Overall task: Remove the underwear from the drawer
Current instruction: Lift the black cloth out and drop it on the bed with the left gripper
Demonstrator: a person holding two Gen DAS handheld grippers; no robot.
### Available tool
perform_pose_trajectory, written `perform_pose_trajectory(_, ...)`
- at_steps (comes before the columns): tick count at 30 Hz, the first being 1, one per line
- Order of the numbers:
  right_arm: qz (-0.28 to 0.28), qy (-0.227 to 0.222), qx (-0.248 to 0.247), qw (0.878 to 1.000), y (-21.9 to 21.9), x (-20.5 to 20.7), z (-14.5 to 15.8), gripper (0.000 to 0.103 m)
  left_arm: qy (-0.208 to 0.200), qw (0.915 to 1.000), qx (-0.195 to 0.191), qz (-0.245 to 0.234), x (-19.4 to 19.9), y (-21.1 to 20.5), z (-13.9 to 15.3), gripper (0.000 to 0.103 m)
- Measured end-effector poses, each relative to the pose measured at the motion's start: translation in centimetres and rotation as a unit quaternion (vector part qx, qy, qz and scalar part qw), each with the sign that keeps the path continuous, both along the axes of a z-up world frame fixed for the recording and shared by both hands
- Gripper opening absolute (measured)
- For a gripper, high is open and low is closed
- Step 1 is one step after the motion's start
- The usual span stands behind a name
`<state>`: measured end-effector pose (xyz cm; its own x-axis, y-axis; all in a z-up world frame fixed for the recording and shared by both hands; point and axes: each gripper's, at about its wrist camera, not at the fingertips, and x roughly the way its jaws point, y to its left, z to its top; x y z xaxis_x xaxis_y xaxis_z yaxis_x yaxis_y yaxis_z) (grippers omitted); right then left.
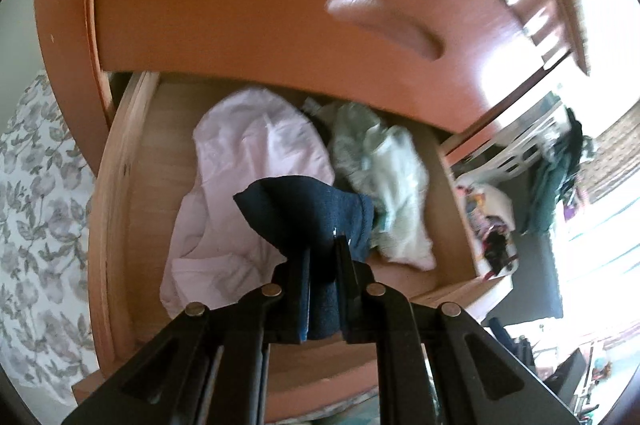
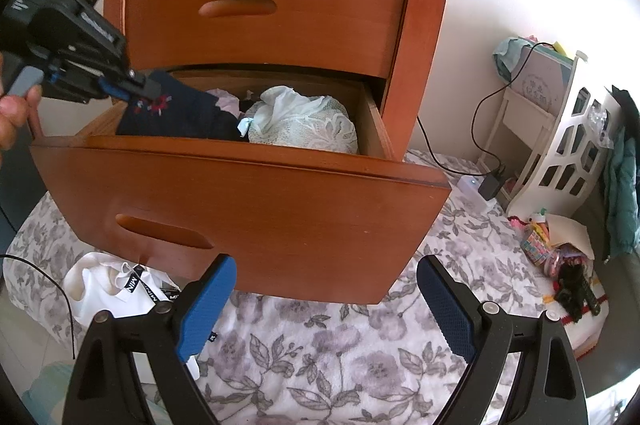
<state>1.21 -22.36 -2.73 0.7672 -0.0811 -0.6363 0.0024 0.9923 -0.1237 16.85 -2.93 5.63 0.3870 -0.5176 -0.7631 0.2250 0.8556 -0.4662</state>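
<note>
The left gripper (image 1: 323,257) pointed steeply down into the open lower drawer (image 2: 240,185) of a wooden nightstand (image 2: 420,25), its jaws pinched tight on a fold of dark navy underwear (image 1: 308,209). In the right wrist view the same gripper (image 2: 146,87) reached in from the left over the drawer's left side, a hand (image 2: 16,121) gripping its handle, and the navy garment (image 2: 180,113), marked with small red and white flowers, lay bunched at the drawer's left end with its upper edge caught in the jaws.

The right gripper (image 2: 326,305) hung in front of the drawer's face, tilted downward, its blue pads (image 2: 208,301) standing well apart with nothing between them.

Beside the navy piece in the drawer lay a pale pink garment (image 1: 248,185) and a light mint lace garment (image 2: 304,125) towards the right end. The closed upper drawer (image 2: 260,13) overhung the back of the open one. Below, a floral grey-and-white bedcover (image 2: 340,357) carried a white garment (image 2: 104,289) with a black label. A white chair (image 2: 560,161) stood to the right, with a cable (image 2: 480,113) trailing to a charger.
</note>
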Motion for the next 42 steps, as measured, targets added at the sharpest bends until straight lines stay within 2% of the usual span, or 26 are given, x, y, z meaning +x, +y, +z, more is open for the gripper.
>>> perform_pose_trajectory(10, 0.001, -0.002, -0.006, 1.0, 0.1, -0.1, 0.0, 0.093, -0.069, 0.9957, -0.062, -0.003, -1.3, 1.1, 4.0, 0.011)
perform_pose_trajectory(17, 0.002, -0.003, -0.008, 1.0, 0.1, -0.1, 0.0, 0.093, -0.139, 0.9849, -0.104, 0.003, -4.4, 3.1, 8.5, 0.01)
perform_pose_trajectory(25, 0.0, -0.005, -0.007, 1.0, 0.1, -0.2, 0.1, 0.093, -0.203, 0.9731, -0.109, 0.005, -8.7, 4.9, 12.2, 0.007)
perform_pose_trajectory(26, -0.001, -0.005, -0.007, 1.0, 0.1, -0.2, 0.1, 0.093, -0.205, 0.9726, -0.109, 0.005, -9.1, 4.9, 12.2, 0.003)
perform_pose_trajectory(29, 0.0, -0.007, -0.009, 1.0, 0.2, -0.2, 0.1, 0.093, -0.202, 0.9738, -0.104, 0.005, -9.6, 4.8, 11.8, 0.003)
perform_pose_trajectory(33, 0.001, -0.01, -0.015, 1.0, 0.5, -0.4, 0.1, 0.093, -0.157, 0.9825, -0.1, 0.008, -8.9, 4.3, 9.1, 0.002)
perform_pose_trajectory(42, 0.0, -0.011, -0.012, 1.0, 0.3, -0.4, 0.1, 0.093, -0.115, 0.9905, -0.073, 0.021, -9.8, 4.3, 5.0, 0.002)
